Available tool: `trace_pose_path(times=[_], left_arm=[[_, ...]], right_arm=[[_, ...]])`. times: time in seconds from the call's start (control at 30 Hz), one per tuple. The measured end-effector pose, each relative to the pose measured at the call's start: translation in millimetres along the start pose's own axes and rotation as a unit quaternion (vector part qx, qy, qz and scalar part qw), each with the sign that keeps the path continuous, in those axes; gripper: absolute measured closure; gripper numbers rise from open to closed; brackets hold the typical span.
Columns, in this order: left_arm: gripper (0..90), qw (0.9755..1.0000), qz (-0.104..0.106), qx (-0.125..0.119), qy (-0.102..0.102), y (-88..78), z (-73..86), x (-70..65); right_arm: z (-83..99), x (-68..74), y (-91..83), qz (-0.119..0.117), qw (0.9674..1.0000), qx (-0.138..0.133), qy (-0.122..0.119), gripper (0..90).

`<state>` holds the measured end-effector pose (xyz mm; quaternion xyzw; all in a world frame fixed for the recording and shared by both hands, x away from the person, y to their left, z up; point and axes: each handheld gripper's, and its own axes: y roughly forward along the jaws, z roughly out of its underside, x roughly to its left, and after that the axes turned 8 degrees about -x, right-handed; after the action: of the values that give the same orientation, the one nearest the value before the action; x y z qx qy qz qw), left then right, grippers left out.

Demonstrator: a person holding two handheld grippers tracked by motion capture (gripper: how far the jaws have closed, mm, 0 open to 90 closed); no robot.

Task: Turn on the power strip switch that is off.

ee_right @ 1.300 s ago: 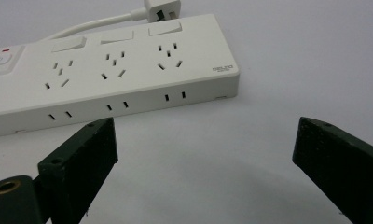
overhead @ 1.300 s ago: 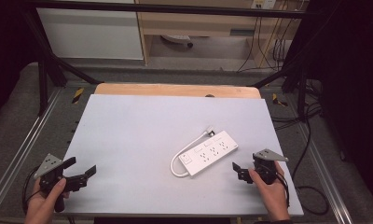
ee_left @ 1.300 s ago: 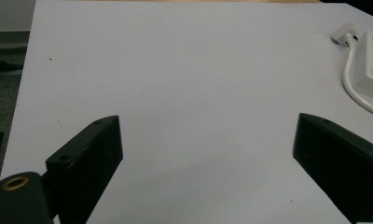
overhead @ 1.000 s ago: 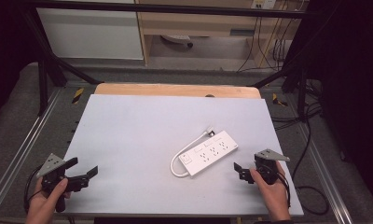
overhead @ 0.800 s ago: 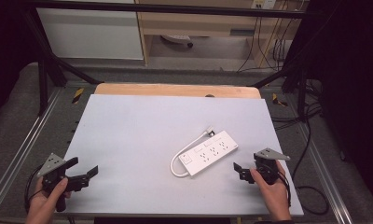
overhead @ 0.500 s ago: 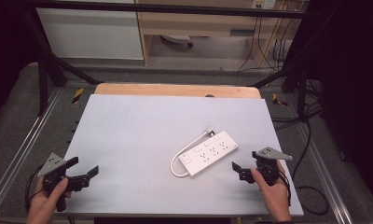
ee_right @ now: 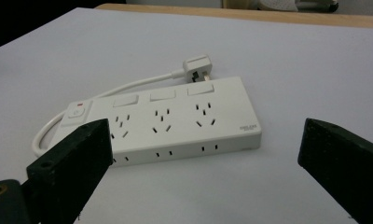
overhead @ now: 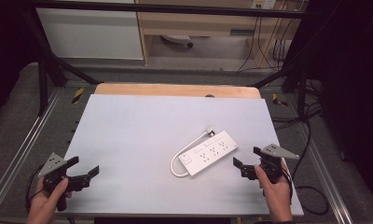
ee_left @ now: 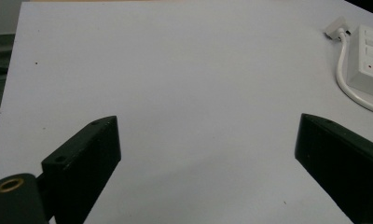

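I am looking down on the counter, a pale grey sheet lying over a wooden top whose far edge is showing as a tan strip.

The power strip is lying flat on the right half of the counter, nearer the front edge than the back, and turned at a slant so that its far end is pointing up and to the right. It is a white, long, flat block. In the right gripper view I am seeing three sockets in a row along its top, a white rocker switch behind each, and a larger button with a small red mark at its near end. Narrow slots are running along its front side. Its white cord is leaving the switch end, curling in a loop and running back beside the body to the white plug, which is lying on the counter just beside the far long edge.

I am holding the right claw just beside the strip's right end, apart from it, jaws spread wide and gripping nothing; the strip is sitting between them in its own view.

The left claw is hovering at the front left corner, well apart from the strip, jaws also wide open and empty.
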<state>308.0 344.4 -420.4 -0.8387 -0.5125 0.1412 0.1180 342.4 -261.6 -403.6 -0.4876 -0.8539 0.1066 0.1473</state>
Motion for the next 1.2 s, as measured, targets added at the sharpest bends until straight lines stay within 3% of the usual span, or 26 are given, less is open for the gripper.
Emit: trace_pose_path(times=[0.27, 0.57, 1.2], left_arm=[[6.9, 1.0000, 0.000, 0.002, 0.001, 0.0, 0.3, 0.1], [6.9, 1.0000, -0.001, 0.006, -0.001, 0.7, 0.8, -0.3], [6.9, 0.9999, 0.006, 0.010, 0.005, 1.9, 1.3, -1.8]], right_arm=[[-18.7, 4.5, -0.5, 0.000, 0.9997, -0.019, -0.014, 3.1], [-30.2, 3.1, 6.5, 0.006, 0.9995, -0.019, -0.024, 3.0], [-50.6, 8.7, 21.5, -0.008, 0.9992, -0.016, -0.037, 2.7]])
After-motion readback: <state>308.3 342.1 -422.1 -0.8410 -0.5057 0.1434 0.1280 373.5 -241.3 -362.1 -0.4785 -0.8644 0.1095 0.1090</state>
